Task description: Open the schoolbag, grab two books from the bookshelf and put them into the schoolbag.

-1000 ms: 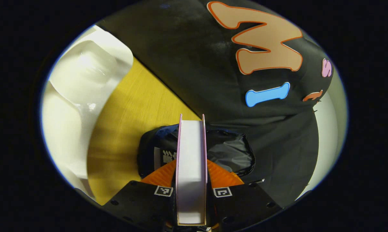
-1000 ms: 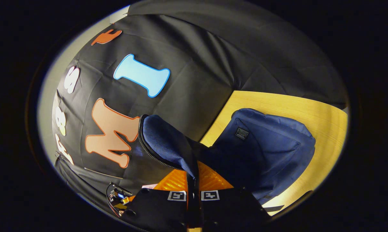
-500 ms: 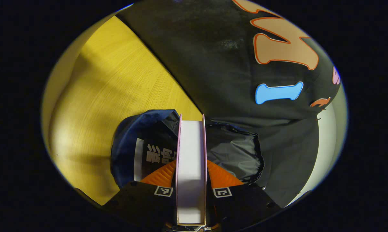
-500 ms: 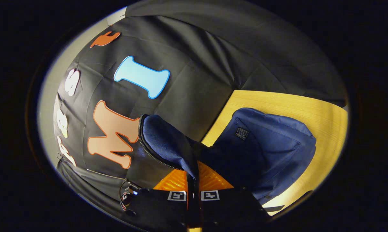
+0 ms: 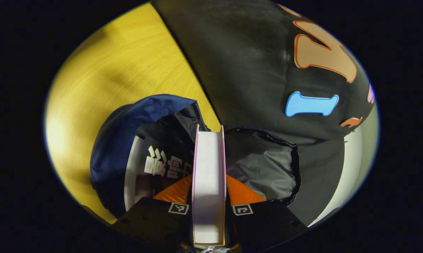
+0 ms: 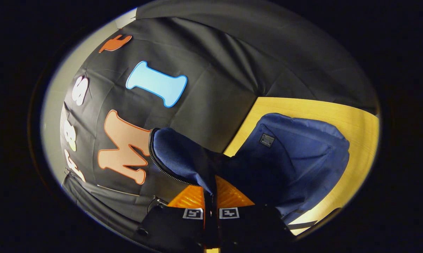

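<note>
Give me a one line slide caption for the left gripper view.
Left gripper holds a pink-covered book edge-on above the open navy schoolbag, where another book already sits.

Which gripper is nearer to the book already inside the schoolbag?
Left. The left gripper, shut on a second book, hangs right over the open schoolbag beside the packed book. The right gripper pinches the bag's flap.

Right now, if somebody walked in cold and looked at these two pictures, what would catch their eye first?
First, the book with its pale page edge, clamped upright in the left gripper at the centre of the left gripper view, poised over the open mouth of the navy schoolbag; another book already sits inside. Next, in the right gripper view, the right gripper pinches the bag's zipped flap, holding it up above the yellow table.
</note>
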Demonstrator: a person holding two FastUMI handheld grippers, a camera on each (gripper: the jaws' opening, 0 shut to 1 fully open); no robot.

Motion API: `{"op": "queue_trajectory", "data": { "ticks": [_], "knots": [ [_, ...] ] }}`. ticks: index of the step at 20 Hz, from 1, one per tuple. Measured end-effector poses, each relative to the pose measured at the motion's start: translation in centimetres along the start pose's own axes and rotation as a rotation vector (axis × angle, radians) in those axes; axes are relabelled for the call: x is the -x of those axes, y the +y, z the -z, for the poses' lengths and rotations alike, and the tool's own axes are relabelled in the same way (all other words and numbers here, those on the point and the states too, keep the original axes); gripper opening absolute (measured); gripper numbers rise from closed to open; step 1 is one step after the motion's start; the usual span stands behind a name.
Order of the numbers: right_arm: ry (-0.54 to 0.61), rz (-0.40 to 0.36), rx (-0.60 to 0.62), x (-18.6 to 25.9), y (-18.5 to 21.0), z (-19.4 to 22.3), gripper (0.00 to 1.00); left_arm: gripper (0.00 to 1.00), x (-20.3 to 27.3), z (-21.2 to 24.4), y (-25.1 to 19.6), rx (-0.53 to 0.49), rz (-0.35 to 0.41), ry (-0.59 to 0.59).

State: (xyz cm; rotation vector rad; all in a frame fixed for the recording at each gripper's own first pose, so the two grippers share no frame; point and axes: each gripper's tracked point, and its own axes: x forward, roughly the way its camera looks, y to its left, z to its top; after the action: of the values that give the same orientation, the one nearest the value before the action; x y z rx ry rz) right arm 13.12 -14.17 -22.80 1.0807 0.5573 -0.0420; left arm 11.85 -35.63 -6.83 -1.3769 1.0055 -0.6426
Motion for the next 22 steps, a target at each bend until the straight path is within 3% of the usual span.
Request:
{"op": "queue_trajectory", "data": {
  "ticks": [3,7,11,16,22],
  "knots": [
    [0.008,0.005,-0.002,-0.4,0.1,0.4,0.04,0.31,-1.3,0.7,0.5,0.072,0.029,-0.024],
    [0.02,0.006,0.021,-0.6,0.1,1.0,0.03,0.29,-2.9,2.3,1.5,0.083,0.016,0.002],
    [0.021,0.009,0.032,-0.7,0.1,0.8,0.03,0.32,-3.9,2.7,1.9,0.089,0.003,0.012],
    [0.016,0.017,0.027,-0.8,-0.1,0.6,0.03,0.36,-4.0,2.8,2.6,0.183,-0.033,0.06],
    [0.018,0.027,0.032,-0.7,-0.3,0.8,0.03,0.62,-4.2,3.8,2.4,0.016,-0.155,0.112]
  ]
}}
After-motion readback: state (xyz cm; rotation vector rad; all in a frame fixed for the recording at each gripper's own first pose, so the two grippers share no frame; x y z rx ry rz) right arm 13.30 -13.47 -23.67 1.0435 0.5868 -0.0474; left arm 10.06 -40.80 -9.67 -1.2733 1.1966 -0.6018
